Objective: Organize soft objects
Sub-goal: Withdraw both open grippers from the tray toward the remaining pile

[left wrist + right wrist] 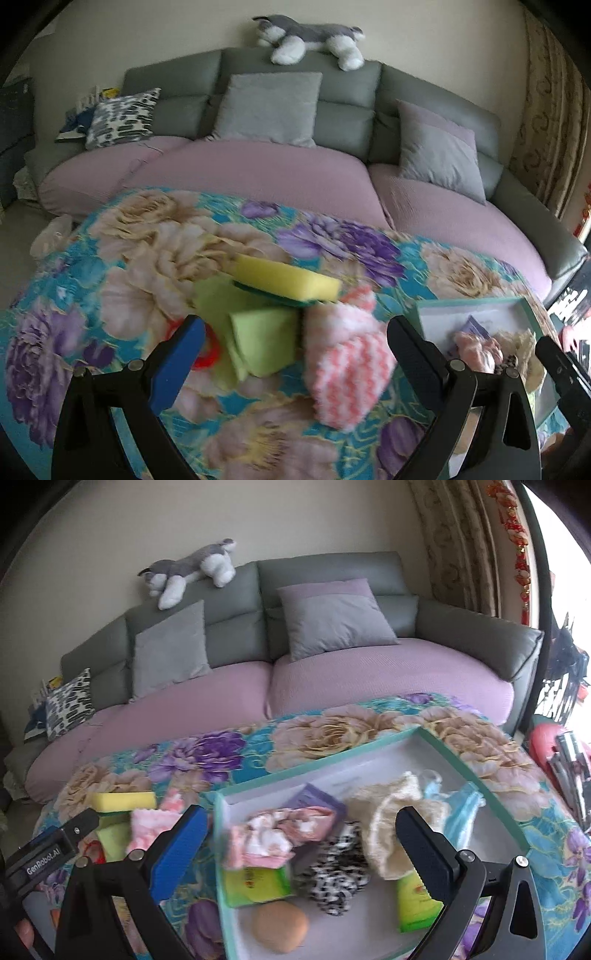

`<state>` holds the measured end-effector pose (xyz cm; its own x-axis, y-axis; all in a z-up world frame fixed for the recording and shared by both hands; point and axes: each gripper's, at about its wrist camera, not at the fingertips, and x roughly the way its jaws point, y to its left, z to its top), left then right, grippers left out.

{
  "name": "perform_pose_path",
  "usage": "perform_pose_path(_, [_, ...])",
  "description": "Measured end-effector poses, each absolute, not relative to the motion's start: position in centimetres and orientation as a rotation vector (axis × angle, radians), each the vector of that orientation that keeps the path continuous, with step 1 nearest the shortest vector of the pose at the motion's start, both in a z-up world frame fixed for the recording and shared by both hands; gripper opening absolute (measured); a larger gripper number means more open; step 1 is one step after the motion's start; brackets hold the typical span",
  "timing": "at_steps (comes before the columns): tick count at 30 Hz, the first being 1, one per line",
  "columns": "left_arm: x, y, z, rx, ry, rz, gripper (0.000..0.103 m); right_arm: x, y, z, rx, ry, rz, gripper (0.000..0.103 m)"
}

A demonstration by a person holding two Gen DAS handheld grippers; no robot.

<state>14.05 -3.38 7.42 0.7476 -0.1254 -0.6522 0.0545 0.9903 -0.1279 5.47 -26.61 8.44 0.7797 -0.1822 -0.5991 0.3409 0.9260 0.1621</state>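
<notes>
On the flowered cloth, a yellow sponge (284, 278) lies on top of a folded green cloth (258, 343). A pink-and-white striped cloth (347, 365) sits just right of them and a red ring (199, 354) just left. My left gripper (295, 354) hovers open above this pile, holding nothing. My right gripper (303, 853) is open and empty over the teal-rimmed box (317, 771). The box holds a pink scrunchie (280, 834), a leopard scrunchie (336, 878), a cream knitted piece (388, 819), green packets (255, 882) and a tan round puff (280, 926).
A grey sofa (343, 122) with pink seat covers and grey cushions (269, 107) stands right behind the table. A plush dog (310, 40) lies on its backrest. Curtains (454, 542) hang at the right. One finger of the left gripper (79, 825) shows beside the box.
</notes>
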Motion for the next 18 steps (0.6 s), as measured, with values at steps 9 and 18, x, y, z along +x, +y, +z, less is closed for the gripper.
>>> perform_pose_path(9, [13.9, 3.1, 8.8, -0.179, 0.653, 0.003, 0.099, 6.7, -23.4, 8.2, 0.311, 0.610, -0.184, 0.103])
perform_pose_path(18, [14.0, 7.2, 8.6, -0.223, 0.640, 0.054, 0.099, 9.2, -18.5, 6.3, 0.281, 0.672, -0.088, 0.103])
